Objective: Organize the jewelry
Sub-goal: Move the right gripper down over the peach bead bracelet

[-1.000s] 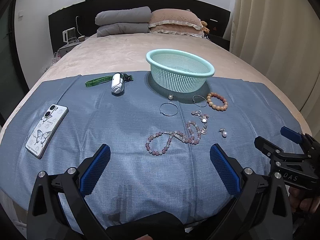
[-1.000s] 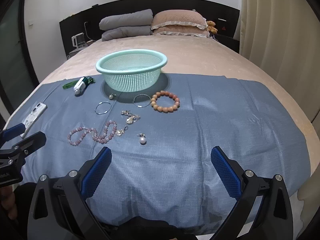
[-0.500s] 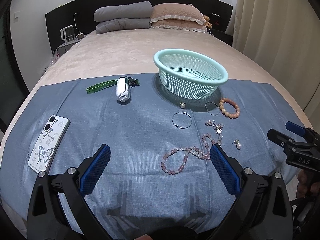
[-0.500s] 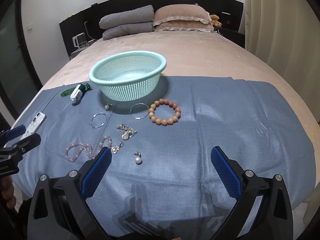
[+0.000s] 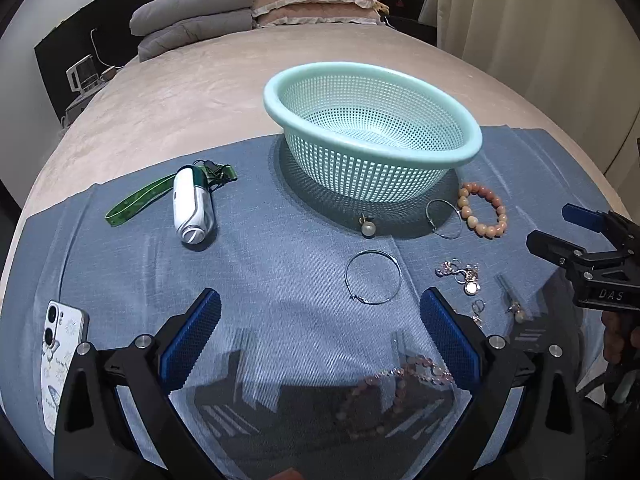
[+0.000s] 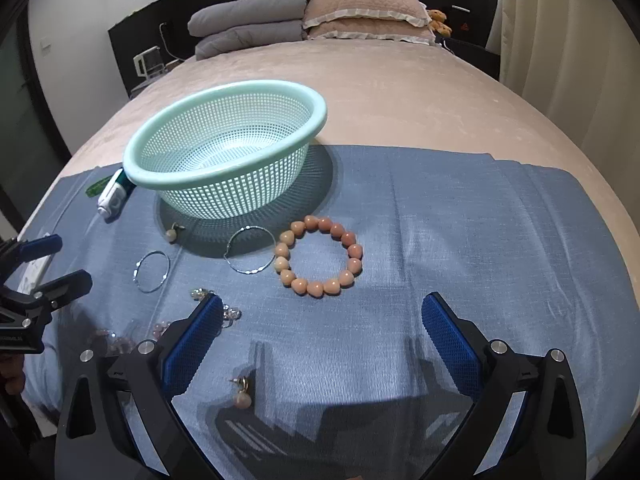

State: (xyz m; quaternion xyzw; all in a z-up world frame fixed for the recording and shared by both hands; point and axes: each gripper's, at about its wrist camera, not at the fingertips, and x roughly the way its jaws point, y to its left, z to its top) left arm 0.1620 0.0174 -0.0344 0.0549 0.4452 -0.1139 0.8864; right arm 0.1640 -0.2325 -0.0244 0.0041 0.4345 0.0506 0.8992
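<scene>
A mint green mesh basket [image 5: 472, 148] [image 6: 132, 172] stands on a blue cloth [image 5: 280, 264] [image 6: 460, 240] on the bed. Jewelry lies in front of it: an orange bead bracelet [image 5: 482, 209] [image 6: 318, 255], two thin silver hoops [image 5: 373, 276] [image 5: 442, 217], pearl earrings [image 5: 367, 227] [image 6: 241, 396], a small charm cluster [image 5: 464, 274] and a pink bead necklace [image 5: 394, 388]. My left gripper [image 5: 320, 332] is open above the cloth, just short of the nearer hoop. My right gripper [image 6: 320, 336] is open, just short of the orange bracelet.
A white handheld device with a green strap [image 5: 192, 204] lies left of the basket. A phone in a butterfly case [image 5: 60, 356] lies at the cloth's left edge. Pillows [image 6: 360, 12] are at the bed's head, curtains [image 6: 580, 60] at the right.
Both grippers have moved forward and down toward the jewelry; the basket and bracelet appear larger and nearer. The pink necklace now lies under the left gripper. Both stay open.
</scene>
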